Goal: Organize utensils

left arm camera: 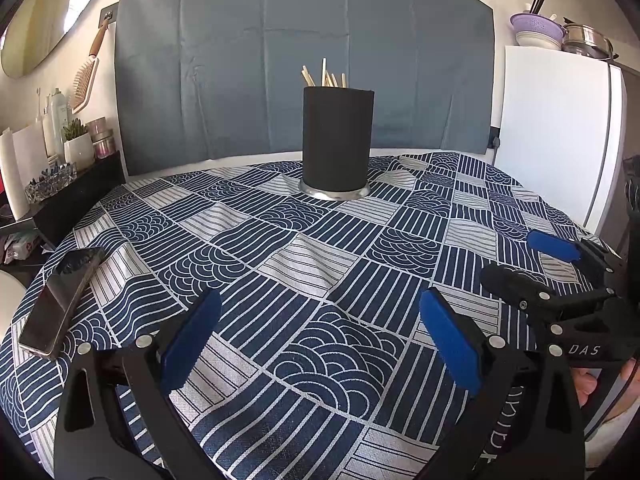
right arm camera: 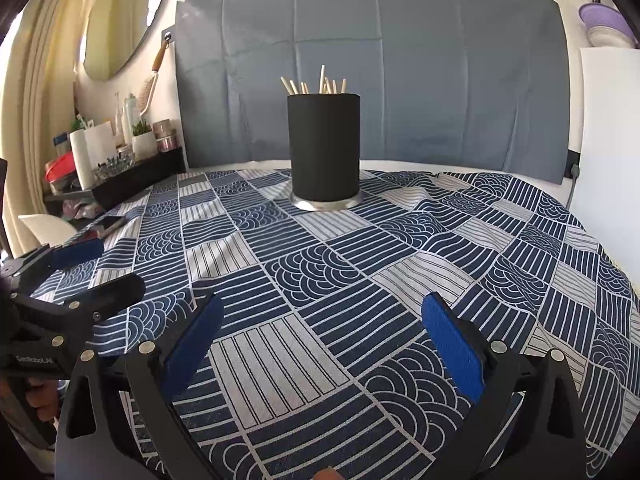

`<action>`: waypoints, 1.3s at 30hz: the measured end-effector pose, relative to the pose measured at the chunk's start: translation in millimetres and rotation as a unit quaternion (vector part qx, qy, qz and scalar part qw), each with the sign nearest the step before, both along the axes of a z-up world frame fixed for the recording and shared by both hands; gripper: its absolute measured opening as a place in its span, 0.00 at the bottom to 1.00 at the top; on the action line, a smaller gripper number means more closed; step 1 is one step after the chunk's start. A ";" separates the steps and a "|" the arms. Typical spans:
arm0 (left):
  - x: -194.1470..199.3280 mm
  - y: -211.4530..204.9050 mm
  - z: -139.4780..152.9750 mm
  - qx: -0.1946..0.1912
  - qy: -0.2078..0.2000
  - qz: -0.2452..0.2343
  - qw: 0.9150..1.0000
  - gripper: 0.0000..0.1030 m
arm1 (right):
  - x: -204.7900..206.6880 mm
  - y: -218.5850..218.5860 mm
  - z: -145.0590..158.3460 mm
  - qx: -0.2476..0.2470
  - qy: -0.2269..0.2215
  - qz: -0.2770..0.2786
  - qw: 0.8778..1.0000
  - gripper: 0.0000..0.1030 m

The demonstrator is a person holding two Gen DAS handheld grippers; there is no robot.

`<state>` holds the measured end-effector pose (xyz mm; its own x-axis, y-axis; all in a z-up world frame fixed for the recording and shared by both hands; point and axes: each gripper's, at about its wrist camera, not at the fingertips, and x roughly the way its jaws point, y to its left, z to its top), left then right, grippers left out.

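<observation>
Now, the bench (left arm camera: 320,264) is covered by a blue and white patterned cloth, and almost all of it is bare. At its far middle stands the black cylindrical holder (left arm camera: 337,140) on a round metal base, upright, in front of the grey panel. Wooden chopsticks (left arm camera: 325,76) stand inside it; only their top ends show above the rim. Their long axis is close to vertical, and they fan out a little: the ones on the left lean to the left, and one in the middle stands higher and nearly straight. I cannot tell which end is the thin end.

A dark phone (left arm camera: 60,300) lies flat near the left edge of the bench, well apart from the holder.

The left hand-held gripper (left arm camera: 320,336) hangs low over the near part of the cloth with its blue pads spread wide and nothing between them. The right hand-held gripper (right arm camera: 324,336) is the same: spread wide, empty, just beside the left one, and both point toward the holder.

I see no loose utensil on the cloth, so the organizing looks either finished or not yet begun; I cannot tell which. If a chopstick must be taken, I think it is best to come from above, close the pads across one stick near its top, and lift along its axis so the holder does not tip. The sticks stand close together, so a wide grip could catch two.
</observation>
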<state>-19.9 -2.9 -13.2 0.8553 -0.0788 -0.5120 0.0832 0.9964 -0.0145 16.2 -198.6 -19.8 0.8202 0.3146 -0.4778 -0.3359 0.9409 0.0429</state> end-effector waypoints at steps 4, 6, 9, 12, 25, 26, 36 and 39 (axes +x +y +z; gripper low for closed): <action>-0.8 -0.9 0.0 0.001 -0.001 -0.001 1.000 0.95 | 1.5 -0.1 -0.6 0.000 0.004 0.002 1.000 0.92; -0.8 -1.7 0.0 0.001 0.000 -0.002 1.000 0.95 | 2.3 -0.2 -0.8 0.001 0.005 0.002 1.000 0.92; -0.1 -1.3 -0.1 0.001 0.000 -0.001 1.000 0.95 | 2.3 -0.2 -0.8 0.000 0.005 0.003 1.000 0.92; -0.1 -1.1 -0.3 0.000 0.000 -0.002 1.000 0.95 | 2.0 0.1 -0.7 0.001 0.005 0.003 1.000 0.92; -0.1 -1.8 -1.2 -0.001 0.002 -0.004 1.000 0.95 | 2.3 0.4 -1.5 0.001 0.007 0.006 1.000 0.92; 0.0 -1.9 -1.2 -0.001 0.002 -0.004 1.000 0.95 | 2.2 0.5 -1.5 0.001 0.007 0.006 1.000 0.92; -0.2 -1.6 -1.1 -0.005 0.004 -0.004 1.000 0.95 | 2.2 0.8 -1.7 0.001 0.008 0.006 1.000 0.92; 0.2 -1.6 -1.2 -0.007 0.005 -0.006 1.000 0.95 | 1.7 1.0 -1.9 0.001 0.008 0.006 1.000 0.92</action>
